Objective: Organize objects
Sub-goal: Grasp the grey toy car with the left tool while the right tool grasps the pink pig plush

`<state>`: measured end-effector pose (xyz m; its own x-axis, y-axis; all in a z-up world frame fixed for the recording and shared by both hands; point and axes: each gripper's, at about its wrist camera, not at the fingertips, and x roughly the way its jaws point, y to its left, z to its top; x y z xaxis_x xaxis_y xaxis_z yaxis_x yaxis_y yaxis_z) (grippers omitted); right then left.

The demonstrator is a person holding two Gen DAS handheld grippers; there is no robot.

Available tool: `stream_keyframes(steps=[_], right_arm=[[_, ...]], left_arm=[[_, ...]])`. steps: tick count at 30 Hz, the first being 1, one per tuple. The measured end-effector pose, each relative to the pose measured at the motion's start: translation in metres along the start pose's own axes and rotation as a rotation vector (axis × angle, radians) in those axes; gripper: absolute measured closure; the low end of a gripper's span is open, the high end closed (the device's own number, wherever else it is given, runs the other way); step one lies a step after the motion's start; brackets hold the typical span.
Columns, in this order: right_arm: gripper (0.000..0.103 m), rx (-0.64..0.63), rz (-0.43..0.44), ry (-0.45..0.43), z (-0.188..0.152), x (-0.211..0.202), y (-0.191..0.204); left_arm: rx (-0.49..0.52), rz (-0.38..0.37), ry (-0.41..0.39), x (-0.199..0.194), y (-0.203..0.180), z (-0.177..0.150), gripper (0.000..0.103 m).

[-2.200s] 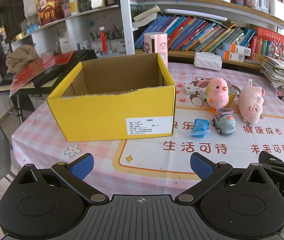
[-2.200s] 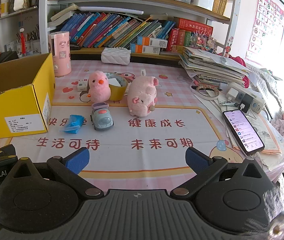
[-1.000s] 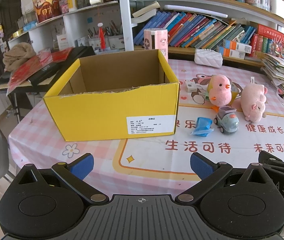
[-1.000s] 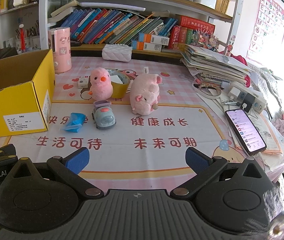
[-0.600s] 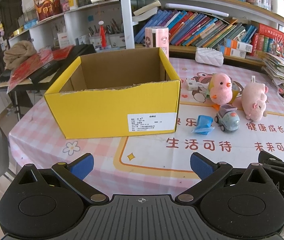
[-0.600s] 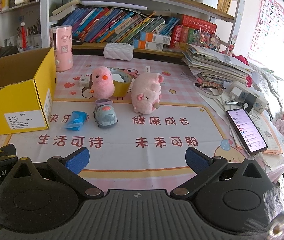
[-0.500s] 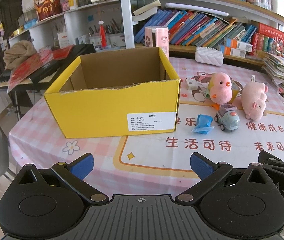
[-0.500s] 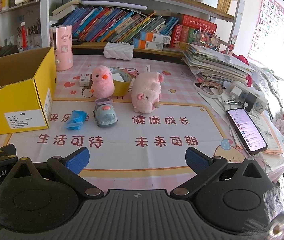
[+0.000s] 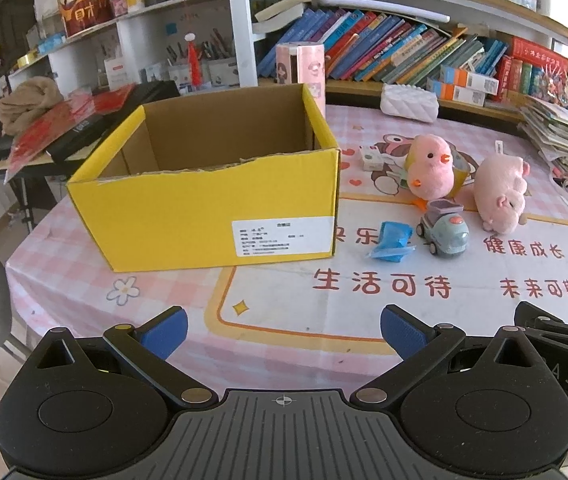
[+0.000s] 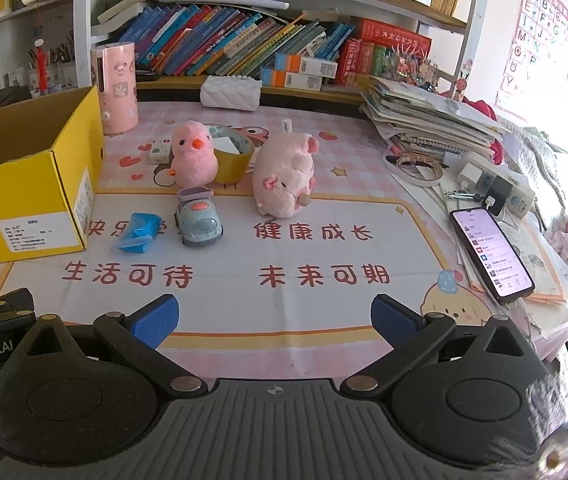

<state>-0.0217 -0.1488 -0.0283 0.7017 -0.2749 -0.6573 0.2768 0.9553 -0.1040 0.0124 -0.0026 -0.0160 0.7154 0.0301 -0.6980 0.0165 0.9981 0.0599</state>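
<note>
Left claw [image 9: 284, 330]: hovering low over the near edge of the desk [image 9: 284, 300], its blue-padded fingers [image 9: 166, 330] spread wide with nothing between them.
Right claw [image 10: 272, 320]: also gaping wide and empty, sitting just right of the left claw and facing the toys.
Yellow box [image 9: 208, 196]: standing open-topped on the desk, its long side and white label facing the left camera; the part of the inside that is showing looks bare.
Blue packet [image 10: 137, 233]: lying flat just right of the yellow box's near corner, its long axis running away from the camera.
Toy car [image 10: 197, 222]: sitting just right of the blue packet, apart from it, nose pointing toward the cameras, long axis front to back.
Pink chick [image 10: 193, 153]: standing upright behind the toy car, farther from the yellow box's label side, beak facing forward.
Tape roll [image 10: 233, 160]: resting directly behind and right of the pink chick, touching it.
Pink pig [image 10: 286, 174]: lying right of the toy car, snout aiming forward and down, body axis slanting back to the right.
Phone [image 10: 491, 255]: lying screen-up on papers, far right of the yellow box.
</note>
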Motion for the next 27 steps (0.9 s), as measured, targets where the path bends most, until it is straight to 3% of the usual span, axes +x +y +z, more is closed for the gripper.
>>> stream_keyframes(steps=[11,16,21,27], right_arm=[[0.000,-0.014,0.040,0.030,0.018,0.027,-0.019],[0.000,-0.006,0.050,0.031,0.034,0.044,-0.032],[0.000,0.006,0.074,0.009,0.053,0.059,-0.047],[0.002,0.003,0.129,-0.008,0.074,0.083,-0.063]], left_arm=[[-0.022,-0.026,0.033,0.017,-0.020,0.014,0.000],[-0.035,-0.097,0.007,0.020,-0.030,0.025,0.000],[-0.041,-0.109,-0.015,0.025,-0.041,0.038,0.000],[-0.072,-0.133,0.026,0.044,-0.058,0.046,0.000]])
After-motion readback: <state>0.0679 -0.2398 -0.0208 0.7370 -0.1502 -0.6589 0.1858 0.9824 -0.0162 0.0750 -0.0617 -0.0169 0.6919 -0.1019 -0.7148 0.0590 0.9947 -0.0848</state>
